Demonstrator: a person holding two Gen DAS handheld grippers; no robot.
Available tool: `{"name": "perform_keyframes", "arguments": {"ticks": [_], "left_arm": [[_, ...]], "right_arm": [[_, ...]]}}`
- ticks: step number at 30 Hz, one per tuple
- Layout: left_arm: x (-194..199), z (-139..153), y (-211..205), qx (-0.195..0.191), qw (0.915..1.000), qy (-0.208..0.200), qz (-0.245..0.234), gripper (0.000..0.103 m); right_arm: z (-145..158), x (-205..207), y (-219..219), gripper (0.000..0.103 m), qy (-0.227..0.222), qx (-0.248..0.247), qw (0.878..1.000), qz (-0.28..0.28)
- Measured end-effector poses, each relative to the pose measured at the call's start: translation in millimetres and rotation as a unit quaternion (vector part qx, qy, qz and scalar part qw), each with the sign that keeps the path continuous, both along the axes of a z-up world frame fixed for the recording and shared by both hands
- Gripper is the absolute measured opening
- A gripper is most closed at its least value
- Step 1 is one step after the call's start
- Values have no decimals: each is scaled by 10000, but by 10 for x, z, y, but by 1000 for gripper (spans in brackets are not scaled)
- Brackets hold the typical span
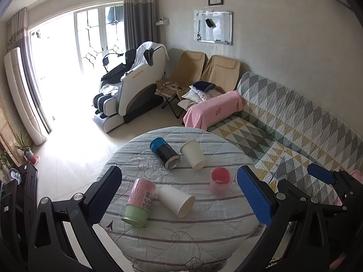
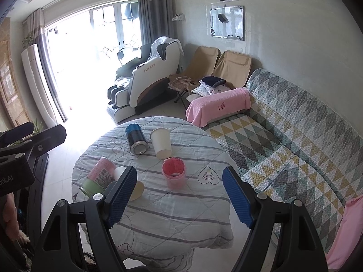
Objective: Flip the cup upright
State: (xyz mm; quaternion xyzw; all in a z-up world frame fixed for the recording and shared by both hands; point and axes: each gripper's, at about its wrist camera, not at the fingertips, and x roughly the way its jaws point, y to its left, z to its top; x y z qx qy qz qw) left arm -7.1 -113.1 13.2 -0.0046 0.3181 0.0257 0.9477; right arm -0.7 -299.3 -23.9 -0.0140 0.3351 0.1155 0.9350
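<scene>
Both grippers hang nearest the lens, above the near edge of the round desk, and neither holds anything. On the left gripper the fingers are spread wide, and the right gripper has its fingers spread about as wide.

Beyond them the long sofa under a triangle-patterned quilt runs along the wall to the right of the desk, with a pink towel draped over its arm. A white massage chair stands by the bright window farther back.

A striped, quilted cloth covers the desk, and five containers lie or stand on it. At its far side a blue-and-black can lies on its side, open end toward the camera, with a white paper cup lying on its side just beside it, on its right. Closer in, a pink-and-green tumbler lies tipped over at the left, and a second white paper cup lies on its side against it, mouth toward the near right. In the right wrist view the right gripper's left finger hides most of that second cup.

Smallest of the set, a translucent pink cup stands upright on the desk's right part, mouth up, apart from the others.
</scene>
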Motion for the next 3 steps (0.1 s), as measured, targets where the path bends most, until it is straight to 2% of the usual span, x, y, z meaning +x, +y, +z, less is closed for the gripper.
{"name": "perform_keyframes", "arguments": {"ticks": [3], "left_arm": [[15, -10, 14, -3, 10000, 6, 14, 103]], "right_arm": [[-1, 2, 2, 79, 6, -1, 10000, 4]]}}
